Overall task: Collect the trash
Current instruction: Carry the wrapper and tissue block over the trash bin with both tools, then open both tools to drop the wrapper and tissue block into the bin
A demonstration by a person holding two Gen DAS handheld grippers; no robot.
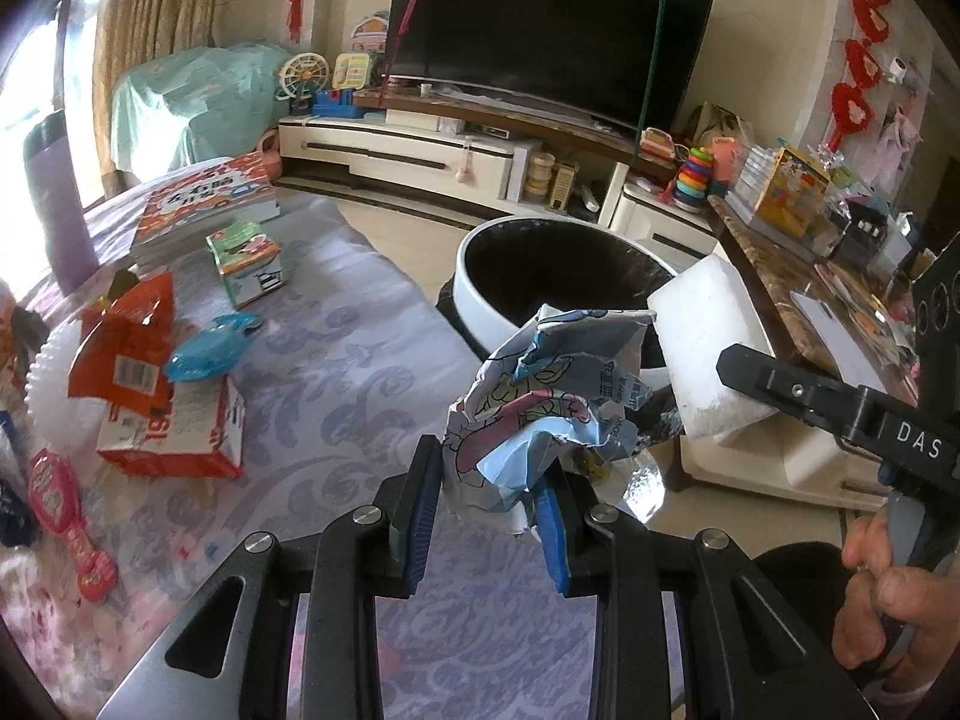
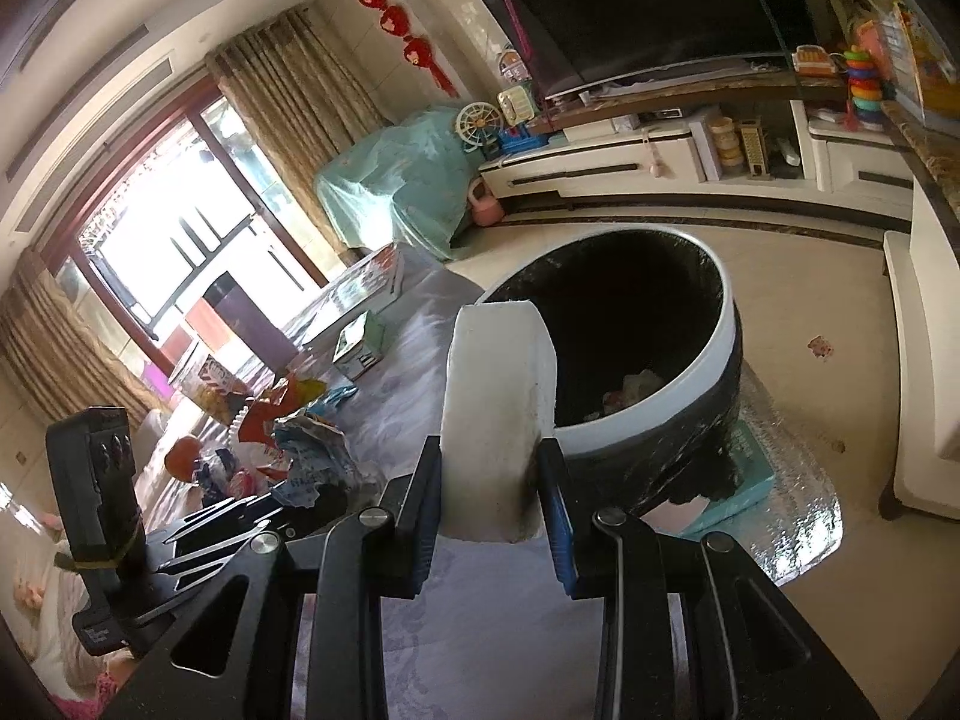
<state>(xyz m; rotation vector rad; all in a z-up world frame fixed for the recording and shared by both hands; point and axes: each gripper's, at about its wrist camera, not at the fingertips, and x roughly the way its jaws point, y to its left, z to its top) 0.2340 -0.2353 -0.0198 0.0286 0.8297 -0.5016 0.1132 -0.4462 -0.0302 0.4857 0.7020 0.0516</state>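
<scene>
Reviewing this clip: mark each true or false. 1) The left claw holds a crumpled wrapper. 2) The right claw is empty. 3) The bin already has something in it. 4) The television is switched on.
1) True: the left claw grips the crumpled wrapper.
2) False: the right claw grips a white foam block.
3) True: some scraps lie inside the bin.
4) False: the television screen is dark.
</scene>
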